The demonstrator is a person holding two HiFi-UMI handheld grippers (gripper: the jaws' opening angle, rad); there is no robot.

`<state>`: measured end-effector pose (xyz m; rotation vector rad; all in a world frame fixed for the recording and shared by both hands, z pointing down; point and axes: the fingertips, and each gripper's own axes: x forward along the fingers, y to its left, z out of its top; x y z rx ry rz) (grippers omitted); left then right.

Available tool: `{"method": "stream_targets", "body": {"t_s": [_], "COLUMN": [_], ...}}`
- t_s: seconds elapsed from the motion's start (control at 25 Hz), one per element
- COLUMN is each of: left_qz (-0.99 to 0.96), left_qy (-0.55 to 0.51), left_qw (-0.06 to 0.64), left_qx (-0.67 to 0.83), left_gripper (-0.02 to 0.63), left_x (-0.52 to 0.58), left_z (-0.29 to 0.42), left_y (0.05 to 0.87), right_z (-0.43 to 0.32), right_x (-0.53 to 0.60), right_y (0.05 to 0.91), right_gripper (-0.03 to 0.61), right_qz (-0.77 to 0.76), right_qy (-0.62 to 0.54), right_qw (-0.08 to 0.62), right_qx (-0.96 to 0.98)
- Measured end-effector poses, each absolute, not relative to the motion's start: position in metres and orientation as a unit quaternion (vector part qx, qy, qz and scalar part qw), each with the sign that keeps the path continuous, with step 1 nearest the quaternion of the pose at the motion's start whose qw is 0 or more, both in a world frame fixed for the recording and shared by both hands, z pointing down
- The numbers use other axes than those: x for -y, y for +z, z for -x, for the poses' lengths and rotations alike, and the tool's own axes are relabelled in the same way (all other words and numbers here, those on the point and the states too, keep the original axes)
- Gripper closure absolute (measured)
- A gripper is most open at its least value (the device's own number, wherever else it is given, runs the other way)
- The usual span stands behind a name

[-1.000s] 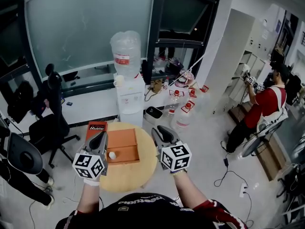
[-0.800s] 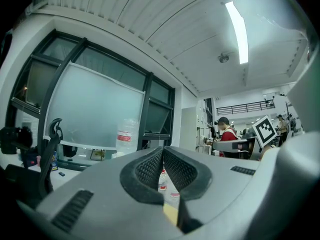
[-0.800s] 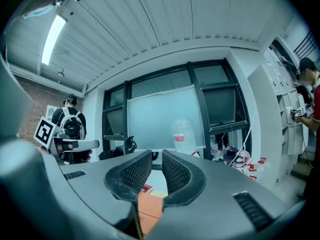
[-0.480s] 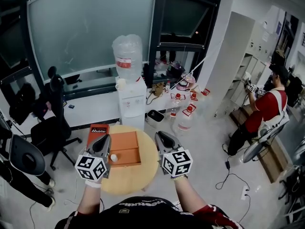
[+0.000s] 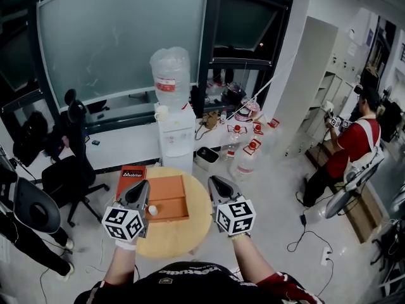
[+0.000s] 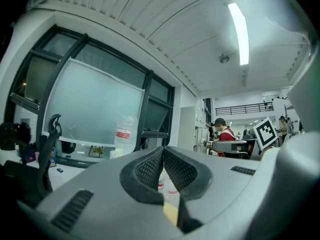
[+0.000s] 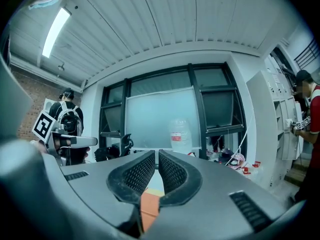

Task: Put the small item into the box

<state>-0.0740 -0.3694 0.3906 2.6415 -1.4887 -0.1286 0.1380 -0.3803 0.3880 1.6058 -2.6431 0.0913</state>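
Seemingly the small item (image 5: 152, 210) lies inside the box (image 5: 171, 192), in its near left corner. It is just beside the left gripper (image 5: 140, 190), on that gripper's right and a little back from its tips toward the person. The left gripper is much the nearer of the two. The right gripper (image 5: 216, 183) hangs off the box's right wall, well apart from the item, with most of the box between them. Both grippers point level, away from the person, over the round table (image 5: 190, 239). The left gripper's jaws are pressed together with nothing in them. The right gripper's jaws have just been closing and stand all but together, also empty. The item looks white and roundish; no long axis can be told.
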Motion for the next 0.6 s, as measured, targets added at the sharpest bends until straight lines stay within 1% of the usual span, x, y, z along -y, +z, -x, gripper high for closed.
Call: {"method": "stream_targets", "body": {"t_s": [0.16, 0.6], "left_qz": [-0.867, -0.866], "left_qy": [-0.04, -0.039], "left_qw": [0.057, 0.06], "left_qx": [0.494, 0.495], "left_gripper": [0.595, 0.595], "left_x": [0.367, 0.366], "left_z": [0.079, 0.082], "left_y": [0.394, 0.4], "right_z": [-0.135, -0.13], "right_x": [0.38, 0.381], "right_y": [0.39, 0.402], "right_gripper": [0.538, 0.538], "right_qz": [-0.519, -0.517], "right_qy": [0.029, 0.037], "right_qw": [0.032, 0.046], "right_qx": [0.854, 0.854]}}
